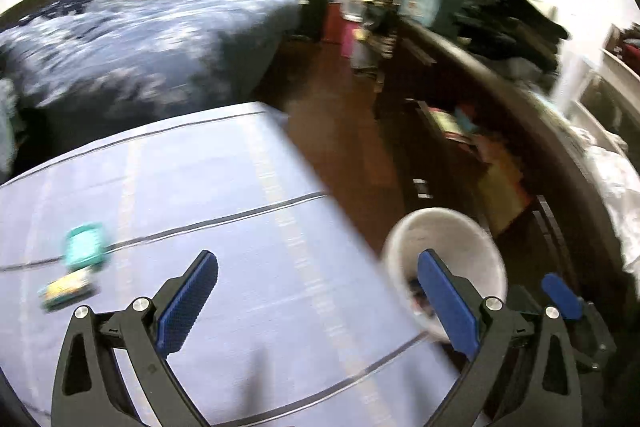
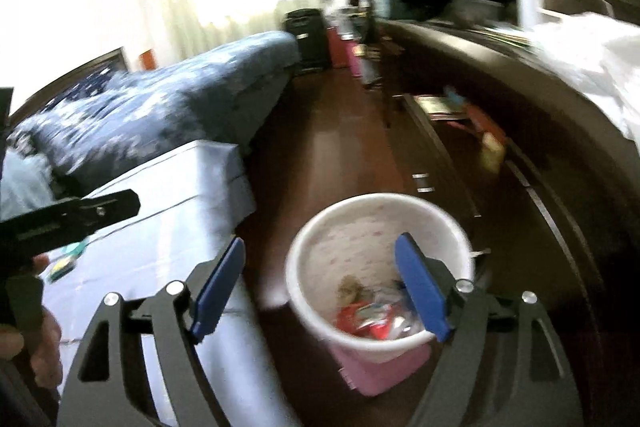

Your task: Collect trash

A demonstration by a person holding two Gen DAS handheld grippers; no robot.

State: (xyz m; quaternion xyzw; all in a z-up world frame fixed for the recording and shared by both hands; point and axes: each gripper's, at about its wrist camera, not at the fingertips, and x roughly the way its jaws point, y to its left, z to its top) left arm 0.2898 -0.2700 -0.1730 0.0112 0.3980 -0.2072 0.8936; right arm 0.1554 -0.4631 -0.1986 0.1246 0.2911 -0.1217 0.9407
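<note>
White-rimmed pink trash bin (image 2: 380, 291) stands on the dark wood floor (image 2: 340, 147), just beside the bed edge, with red and silver wrappers heaped in its bottom. Right hand-held gripper (image 2: 320, 291) hangs over the bin, blue pads wide apart, nothing between them. Left hand-held gripper (image 1: 316, 303) also spread and empty, over the pale blue sheet (image 1: 240, 187). Remaining trash, by my reading: a teal packet (image 1: 85, 247) and a yellow-green wrapper (image 1: 66, 289) touching it, lying on the sheet to the left. Both look flat, light, crinkly. Best approach: come low, one finger sliding under an edge, pinch the packet alone without gathering sheet. Pictures blurred; labels unreadable.
</note>
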